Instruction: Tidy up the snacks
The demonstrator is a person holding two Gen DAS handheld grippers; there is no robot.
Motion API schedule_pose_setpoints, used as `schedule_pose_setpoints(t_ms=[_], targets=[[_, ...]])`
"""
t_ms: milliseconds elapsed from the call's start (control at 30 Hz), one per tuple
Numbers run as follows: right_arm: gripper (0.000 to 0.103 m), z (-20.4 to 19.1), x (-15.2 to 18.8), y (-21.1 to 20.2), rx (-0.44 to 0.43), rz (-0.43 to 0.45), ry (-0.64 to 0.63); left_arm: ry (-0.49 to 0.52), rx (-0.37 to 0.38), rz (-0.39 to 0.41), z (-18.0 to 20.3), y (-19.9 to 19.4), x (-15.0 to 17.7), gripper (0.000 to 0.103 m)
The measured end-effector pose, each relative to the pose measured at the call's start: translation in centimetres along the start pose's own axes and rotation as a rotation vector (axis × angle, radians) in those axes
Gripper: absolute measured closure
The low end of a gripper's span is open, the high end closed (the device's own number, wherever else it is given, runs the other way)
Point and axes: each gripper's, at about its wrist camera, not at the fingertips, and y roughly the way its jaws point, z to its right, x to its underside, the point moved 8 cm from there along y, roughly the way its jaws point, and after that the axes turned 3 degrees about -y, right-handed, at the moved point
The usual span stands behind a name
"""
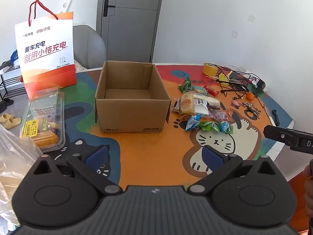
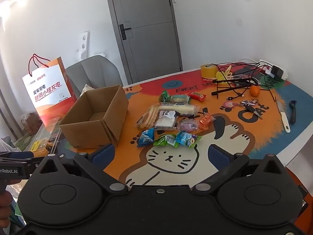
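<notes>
While both tongs (image 1: 154,153) (image 2: 160,153) gape empty, only right view shows knife (image 2: 283,115).

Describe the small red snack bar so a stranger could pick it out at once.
Start at the open cardboard box on the cartoon-cat table mat, then look at the snack pile beside it. At the pile's far edge, toward the yellow tape roll, lies the red snack bar, the only red, slim wrapper there.
</notes>
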Motion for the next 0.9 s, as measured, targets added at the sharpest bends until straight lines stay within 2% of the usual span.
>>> schedule_pose_setpoints(t_ms=[400,700,900], targets=[[0.000,0.05,0.12,-0.78,0.028,-0.012,0.020,0.013,0.002,-0.012,0.37,-0.09,0.09,0.001],[0.000,0.22,0.21,0.12,0.023,-0.019,0.006,0.010,0.011,-0.005,0.51,-0.05,0.02,0.001],[0.000,0.35,-0.06,-0.18,0.020,0.003,-0.005,0.003,-0.002,-0.007,0.39,-0.03,-0.03,0.000]])
